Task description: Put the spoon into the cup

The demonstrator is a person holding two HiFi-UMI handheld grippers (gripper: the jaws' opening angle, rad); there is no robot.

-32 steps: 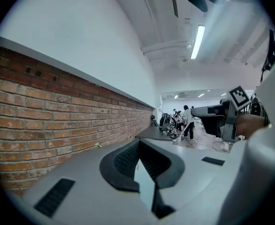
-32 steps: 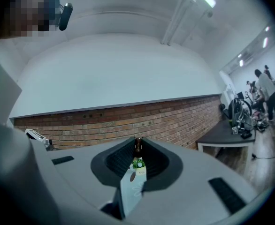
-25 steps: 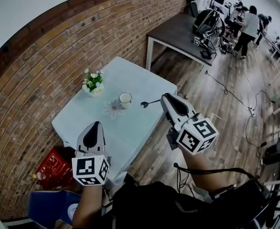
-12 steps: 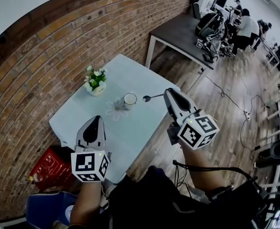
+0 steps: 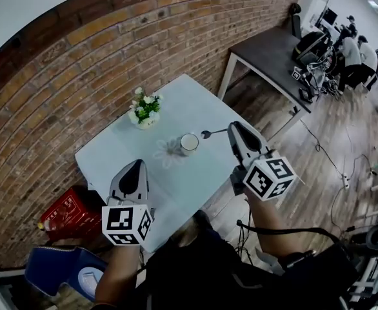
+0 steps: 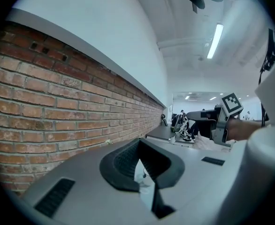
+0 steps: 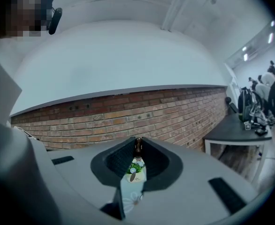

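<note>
A white cup (image 5: 189, 142) stands mid-table on the pale blue table (image 5: 189, 102), beside a flower-shaped doily (image 5: 169, 151). My right gripper (image 5: 230, 126) is shut on the spoon (image 5: 209, 134). The spoon's bowl pokes out left and hangs just right of the cup, apart from it. In the right gripper view the handle (image 7: 138, 146) shows as a brown strip pinched between the jaws of that gripper (image 7: 138, 142). My left gripper (image 5: 137, 163) hovers over the table's near edge, its jaws together with nothing in them. The left gripper (image 6: 140, 142) shows the same in its own view.
A small pot of white flowers (image 5: 145, 111) stands at the table's far left by the brick wall (image 5: 66, 76). A red basket (image 5: 63, 215) and a blue seat (image 5: 63, 270) sit on the floor at left. A dark table (image 5: 273, 50), cables and people lie far right.
Both grippers have moved forward toward the table. The spoon's bowl has come closer to the cup. Both grips look unchanged.
</note>
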